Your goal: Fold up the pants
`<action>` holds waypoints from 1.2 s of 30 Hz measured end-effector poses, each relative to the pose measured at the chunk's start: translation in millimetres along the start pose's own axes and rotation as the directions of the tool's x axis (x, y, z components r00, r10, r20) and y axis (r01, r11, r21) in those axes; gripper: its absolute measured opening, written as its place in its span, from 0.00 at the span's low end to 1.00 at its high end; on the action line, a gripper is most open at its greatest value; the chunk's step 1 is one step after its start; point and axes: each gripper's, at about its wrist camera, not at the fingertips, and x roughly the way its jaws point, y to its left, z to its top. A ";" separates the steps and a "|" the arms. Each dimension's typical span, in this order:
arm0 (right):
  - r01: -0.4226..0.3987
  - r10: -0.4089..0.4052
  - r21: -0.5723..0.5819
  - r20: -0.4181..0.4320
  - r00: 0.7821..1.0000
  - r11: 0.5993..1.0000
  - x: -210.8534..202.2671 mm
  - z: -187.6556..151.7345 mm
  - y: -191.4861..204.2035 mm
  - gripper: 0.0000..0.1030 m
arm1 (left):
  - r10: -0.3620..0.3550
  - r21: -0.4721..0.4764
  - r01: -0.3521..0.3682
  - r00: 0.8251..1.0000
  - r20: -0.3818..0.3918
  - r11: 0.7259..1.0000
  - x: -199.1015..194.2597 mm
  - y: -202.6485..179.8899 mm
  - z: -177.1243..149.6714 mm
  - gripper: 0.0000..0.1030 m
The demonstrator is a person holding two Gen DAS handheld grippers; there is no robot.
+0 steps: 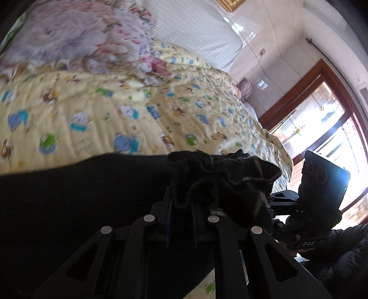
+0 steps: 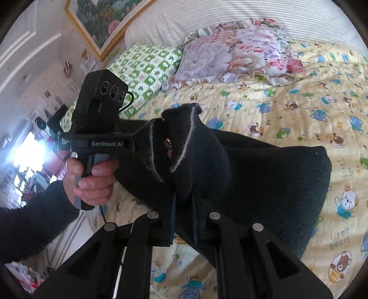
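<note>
Black fleece pants [image 1: 69,195] hang stretched above the yellow cartoon quilt [image 1: 115,103]. My left gripper [image 1: 181,207] is shut on a bunched edge of the pants [image 1: 218,184]. My right gripper [image 2: 184,207] is shut on the other bunched edge of the pants [image 2: 202,156], with the cloth draping to the right [image 2: 276,179]. The two grippers are close together, side by side. The right gripper's body [image 1: 322,184] shows in the left wrist view. The left gripper's body [image 2: 101,110] and the hand holding it show in the right wrist view.
A floral pillow [image 2: 237,53] and a green patterned pillow [image 2: 147,69] lie at the head of the bed by a striped headboard [image 2: 230,13]. A framed painting [image 2: 101,20] hangs on the wall. A wood-framed window [image 1: 322,115] is to the right.
</note>
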 end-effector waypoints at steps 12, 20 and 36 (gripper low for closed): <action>-0.050 0.047 -0.057 -0.055 0.997 0.997 7.6 -1.3 18.6 0.54 | 0.058 -0.117 -0.047 0.994 0.092 0.992 -33.7 3.5 -23.7 0.10; -0.138 0.139 0.024 -0.029 0.990 0.990 5.4 5.2 14.9 0.54 | 0.136 -0.259 -0.085 0.973 0.185 0.962 -72.9 8.7 -54.6 0.15; -0.156 0.156 0.022 -0.026 0.987 0.988 9.2 24.8 19.3 0.54 | 0.290 -0.416 -0.154 0.913 0.287 0.896 -123.7 11.5 -108.6 0.31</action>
